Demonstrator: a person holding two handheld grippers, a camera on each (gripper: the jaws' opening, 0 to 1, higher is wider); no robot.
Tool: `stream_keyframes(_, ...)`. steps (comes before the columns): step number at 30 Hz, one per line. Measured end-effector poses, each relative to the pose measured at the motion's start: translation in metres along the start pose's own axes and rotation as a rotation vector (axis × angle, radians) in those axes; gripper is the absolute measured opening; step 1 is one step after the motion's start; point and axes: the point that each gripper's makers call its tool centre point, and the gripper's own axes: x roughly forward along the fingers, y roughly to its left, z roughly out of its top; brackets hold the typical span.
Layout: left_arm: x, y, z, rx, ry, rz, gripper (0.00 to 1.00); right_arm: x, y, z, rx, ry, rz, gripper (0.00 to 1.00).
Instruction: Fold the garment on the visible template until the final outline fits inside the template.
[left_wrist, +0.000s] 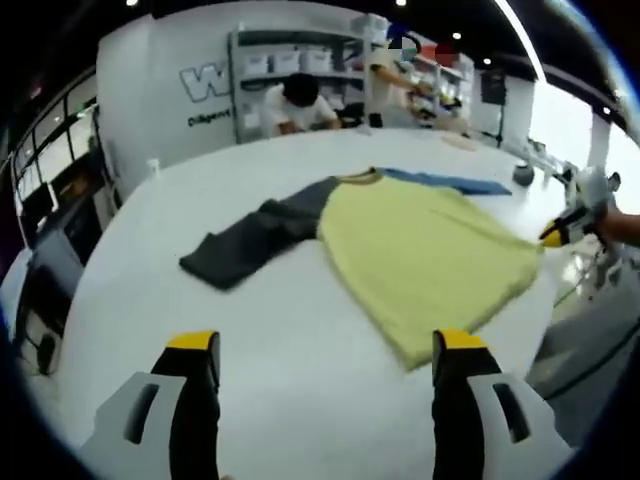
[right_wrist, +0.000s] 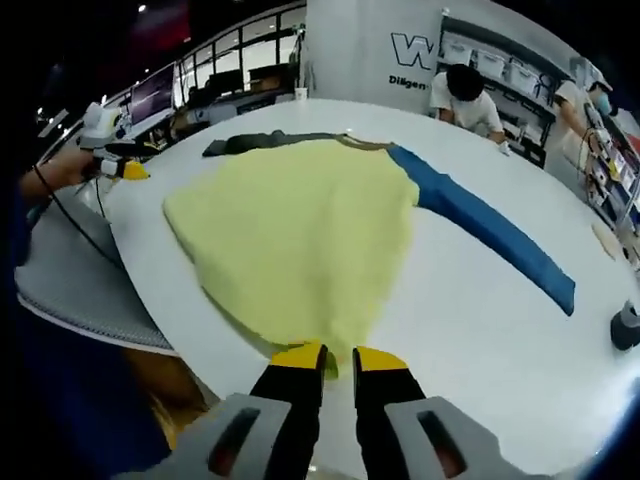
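A long-sleeved shirt lies flat on the white round table (left_wrist: 270, 330). Its body is pale yellow (left_wrist: 420, 250) (right_wrist: 300, 230), one sleeve is dark grey (left_wrist: 250, 240) (right_wrist: 255, 140), and the other is blue (left_wrist: 450, 182) (right_wrist: 490, 225). In the left gripper view my left gripper (left_wrist: 325, 350) stands open over bare table, short of the shirt's near hem. It also shows at the left of the right gripper view (right_wrist: 128, 170), beyond the table's edge. My right gripper (right_wrist: 340, 362) is shut on the yellow hem at the near corner; it shows at the shirt's right corner (left_wrist: 555, 232).
Two people (left_wrist: 295, 100) (right_wrist: 465, 95) lean over the table's far side, in front of shelves with boxes (left_wrist: 300, 60). A small dark object (right_wrist: 625, 325) stands near the table's edge by the blue sleeve. A grey surface (right_wrist: 80, 270) lies below the table's rim.
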Motion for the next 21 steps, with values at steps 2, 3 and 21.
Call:
stream_keyframes(2,0.012,0.023,0.008,-0.007,-0.005,0.084,0.75,-0.001,0.001,0.005,0.02,-0.026,0.01,0.05)
stream_keyframes(3,0.016,0.029,0.01,-0.009,-0.011,0.105,0.72,-0.001,0.001,0.007,0.03,-0.037,0.012,0.05)
stream_keyframes(21,0.075,0.1,0.003,-0.036,0.049,0.279,0.41,-0.006,0.014,0.019,0.061,-0.075,0.021,0.02)
